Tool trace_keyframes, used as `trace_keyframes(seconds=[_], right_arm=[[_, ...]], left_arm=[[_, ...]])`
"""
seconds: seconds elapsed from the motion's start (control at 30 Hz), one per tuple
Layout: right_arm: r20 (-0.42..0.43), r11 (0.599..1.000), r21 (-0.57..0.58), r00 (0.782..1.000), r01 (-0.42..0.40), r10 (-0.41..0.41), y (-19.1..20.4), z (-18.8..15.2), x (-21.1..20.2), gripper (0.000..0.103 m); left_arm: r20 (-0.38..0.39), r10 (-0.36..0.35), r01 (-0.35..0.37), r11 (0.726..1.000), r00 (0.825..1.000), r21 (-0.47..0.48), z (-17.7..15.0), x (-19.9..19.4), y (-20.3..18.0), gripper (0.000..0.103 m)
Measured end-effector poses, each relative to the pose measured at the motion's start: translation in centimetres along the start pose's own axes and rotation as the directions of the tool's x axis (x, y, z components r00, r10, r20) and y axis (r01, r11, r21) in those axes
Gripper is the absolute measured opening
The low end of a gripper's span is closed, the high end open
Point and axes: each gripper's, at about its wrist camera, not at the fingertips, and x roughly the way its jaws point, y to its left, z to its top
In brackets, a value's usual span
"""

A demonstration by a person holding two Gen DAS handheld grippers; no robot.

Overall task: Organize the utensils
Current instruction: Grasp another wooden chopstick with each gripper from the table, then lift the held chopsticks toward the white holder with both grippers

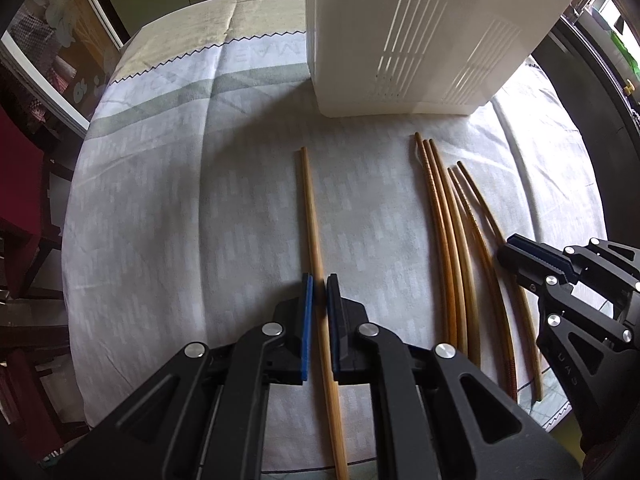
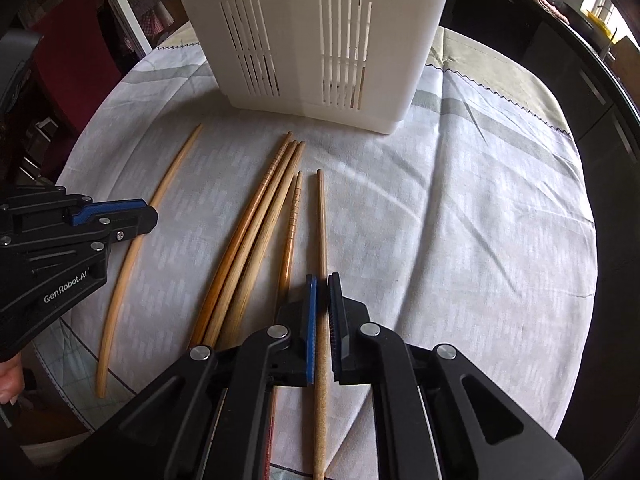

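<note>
A single pale chopstick [image 1: 310,208] lies on the tablecloth and runs between the blue pads of my left gripper [image 1: 320,284], which is shut on it. Several darker chopsticks [image 1: 444,220] lie side by side to its right. My right gripper [image 2: 323,284] is shut on the rightmost chopstick [image 2: 321,216] of that group, next to the bundle [image 2: 256,220]. Each gripper also shows in the other's view, the right gripper [image 1: 507,249] at the right edge and the left gripper [image 2: 148,212] on the pale chopstick [image 2: 168,184]. A white slotted utensil holder [image 2: 312,40] stands upright behind the chopsticks.
A white and grey tablecloth [image 1: 180,200] covers the table. The holder [image 1: 400,40] stands at its far side. A dark red chair [image 1: 20,184] is beyond the table's left edge, and a dark cabinet [image 2: 592,92] runs along the right.
</note>
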Motion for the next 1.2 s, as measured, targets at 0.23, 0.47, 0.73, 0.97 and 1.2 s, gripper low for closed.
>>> trace_keyframes(seconds=[0.23,0.47,0.73,0.97,1.2], right_arm=[[0.104,0.994,0.060,0.991,-0.086,0.080,-2.3,0.3,-3.7,0.007],[0.269,0.986,0.098,0.957,-0.138,0.107,-4.5,-0.8,-9.9,0.007],[0.435,0.987,0.109,0.899,-0.114,0.056,-5.9,-3.6,-14.8,0.007],[0.500,0.990,0.102,0.866,-0.093,0.030,-6.2,-6.1,-16.1,0.007],[0.518,0.992,0.096,0.855,-0.080,0.019,-6.1,-7.5,-16.8,0.007]], left_arm=[[0.040,-0.042,0.043,0.999,0.998,-0.020,-0.3,-2.1,1.1,0.006],[0.201,-0.054,0.055,0.998,0.978,0.002,-0.9,-8.2,1.8,0.006],[0.335,-0.067,0.066,0.998,0.940,0.015,-2.3,-13.4,1.7,0.006],[0.379,-0.072,0.068,0.997,0.922,0.023,-3.3,-15.3,1.7,0.006],[0.383,-0.079,0.069,0.997,0.920,0.039,-3.8,-15.8,1.6,0.006]])
